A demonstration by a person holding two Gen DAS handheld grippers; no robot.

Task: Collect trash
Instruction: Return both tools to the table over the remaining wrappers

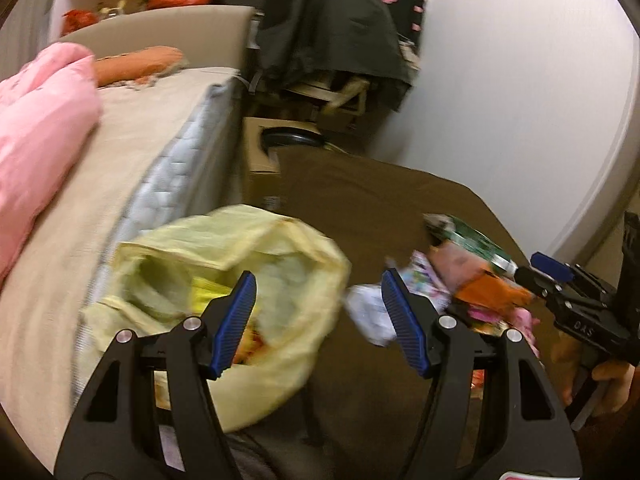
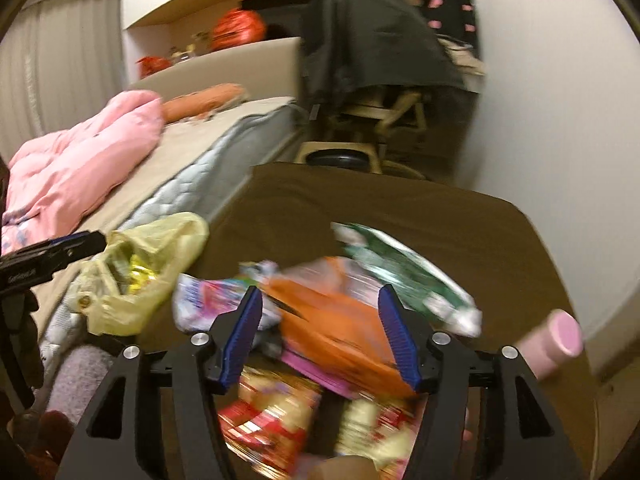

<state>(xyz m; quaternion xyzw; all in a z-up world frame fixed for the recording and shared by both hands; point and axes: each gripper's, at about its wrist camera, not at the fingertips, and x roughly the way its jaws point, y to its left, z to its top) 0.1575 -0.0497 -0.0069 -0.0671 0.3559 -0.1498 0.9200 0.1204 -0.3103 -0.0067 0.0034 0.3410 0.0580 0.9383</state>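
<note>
The bed (image 2: 192,148) is the biggest thing here. It has a tan cover and a quilted side. A big pink blanket (image 2: 80,176) lies bunched on the bed. An orange pillow (image 2: 204,102) lies behind the blanket, near the head of the bed.

Just beside the bed is the worktop (image 2: 400,208), with a brown cloth over it. Behind the worktop, away from the bed, a dark cloth (image 2: 372,28) hangs over a wooden chair.

A yellow bag (image 1: 224,292) sits at the edge of the worktop, right against the side of the bed. Its mouth is open, and shiny wrappers show inside it.

The trash pile (image 2: 332,320) lies on the worktop, on the side away from the bed and apart from the yellow bag. In the pile are a green packet (image 2: 404,272), an orange packet (image 2: 340,320), a white and pink wrapper (image 2: 208,296), and red and gold wrappers (image 2: 268,412). The pictures are blurry, so the words on them cannot be read.

A pink bottle (image 2: 556,340) lies on its side on the worktop, past the pile, far from the bed.

The left tongs (image 1: 320,320) are spread wide, above the worktop, between the yellow bag and the pile. Nothing is between their blue pads.

The right tongs (image 2: 320,328) are spread wide too, right over the trash pile. The orange packet shows between the pads, but the pads do not pinch it.
</note>
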